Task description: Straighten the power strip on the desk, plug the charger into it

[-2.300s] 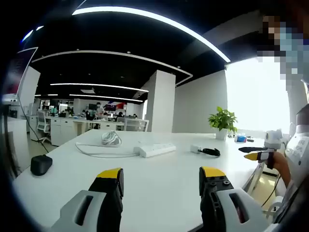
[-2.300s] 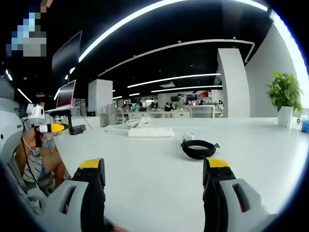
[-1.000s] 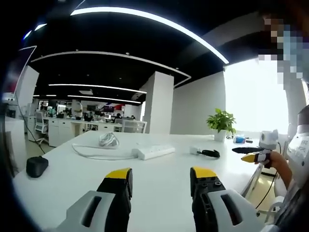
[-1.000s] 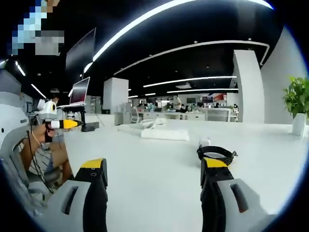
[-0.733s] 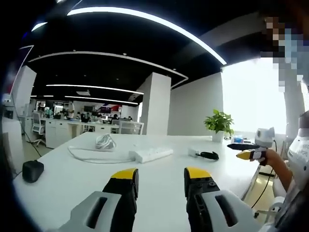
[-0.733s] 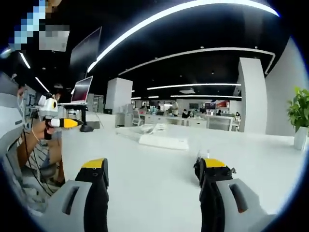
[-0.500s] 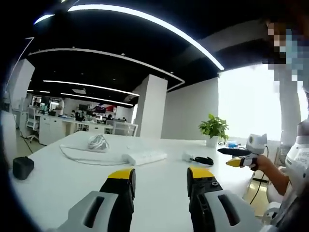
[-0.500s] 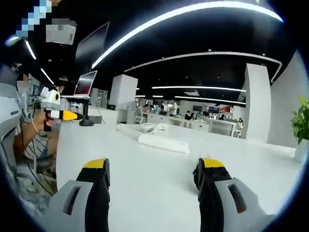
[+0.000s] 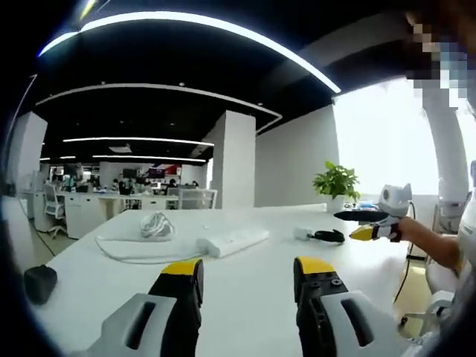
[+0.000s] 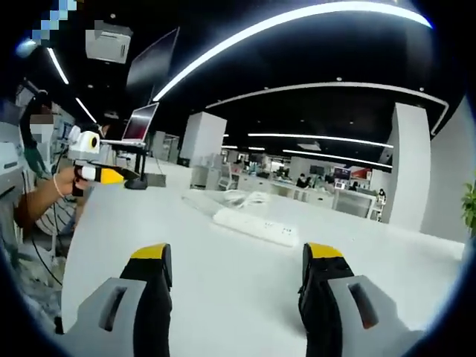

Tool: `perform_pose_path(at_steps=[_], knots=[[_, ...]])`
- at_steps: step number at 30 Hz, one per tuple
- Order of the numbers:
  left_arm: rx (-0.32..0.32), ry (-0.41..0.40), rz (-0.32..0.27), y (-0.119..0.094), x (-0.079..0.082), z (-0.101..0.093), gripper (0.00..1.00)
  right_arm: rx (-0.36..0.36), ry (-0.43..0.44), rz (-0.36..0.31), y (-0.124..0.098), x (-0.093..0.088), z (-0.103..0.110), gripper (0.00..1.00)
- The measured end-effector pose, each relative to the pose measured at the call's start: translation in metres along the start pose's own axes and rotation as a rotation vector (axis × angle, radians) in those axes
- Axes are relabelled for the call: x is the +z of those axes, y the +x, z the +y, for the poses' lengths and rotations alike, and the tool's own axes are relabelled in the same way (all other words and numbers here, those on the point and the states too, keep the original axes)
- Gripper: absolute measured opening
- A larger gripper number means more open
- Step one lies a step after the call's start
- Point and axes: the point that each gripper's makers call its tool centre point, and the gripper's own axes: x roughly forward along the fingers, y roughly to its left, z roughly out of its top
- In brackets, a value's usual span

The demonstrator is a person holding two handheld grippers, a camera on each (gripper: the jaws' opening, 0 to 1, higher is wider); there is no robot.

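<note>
A white power strip (image 9: 236,240) lies askew in the middle of the white desk (image 9: 245,297), its cord running left to a loose coil (image 9: 155,223). To its right rests a white charger (image 9: 301,233) with a coiled black cable (image 9: 325,236). My left gripper (image 9: 248,269) hovers open over the near desk edge, well short of both. In the right gripper view the power strip (image 10: 255,225) lies ahead, beyond my open right gripper (image 10: 238,253), nothing between its jaws. Each gripper also appears in the other's view: the right gripper (image 9: 364,227) and the left gripper (image 10: 104,175), held by hands.
A black mouse (image 9: 39,282) sits at the desk's near left. A potted plant (image 9: 336,182) stands at the far right corner. A laptop on a stand (image 10: 141,126) rises at the left in the right gripper view. Office desks and chairs lie beyond.
Both views have shifted with the hands. My left jaws stand narrower than 2.3 s ago. The right gripper view has swung left, so the charger left it; the power strip looms closer.
</note>
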Motion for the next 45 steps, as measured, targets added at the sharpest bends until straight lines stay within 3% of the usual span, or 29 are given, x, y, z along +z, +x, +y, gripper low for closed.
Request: perform_pose_path(at_steps=[6,10,13,25,28,34,45], knots=[[-0.021,0.005,0.014,0.009,-0.002,0.005,0.54,0.015,-0.03,0.008,0.013,-0.006,-0.009,0.71],[-0.022,-0.008,0.001,0.014,0.0,0.01,0.55,0.034,-0.008,-0.009,0.018,-0.002,-0.01,0.71],[-0.022,-0.018,-0.012,0.016,0.004,0.014,0.55,0.042,-0.044,-0.002,0.022,0.002,-0.013,0.71],[-0.039,-0.006,-0.027,0.04,0.017,0.028,0.55,0.031,-0.077,-0.045,0.048,0.038,-0.039,0.68],[-0.037,0.007,-0.034,0.047,0.023,0.032,0.55,0.051,-0.043,-0.061,0.058,0.042,-0.042,0.68],[-0.035,0.012,-0.031,0.061,0.026,0.04,0.55,0.078,-0.055,-0.035,0.077,0.034,-0.044,0.65],[-0.018,0.019,-0.004,0.086,0.017,0.056,0.55,0.101,-0.034,0.014,0.099,0.012,-0.057,0.64]])
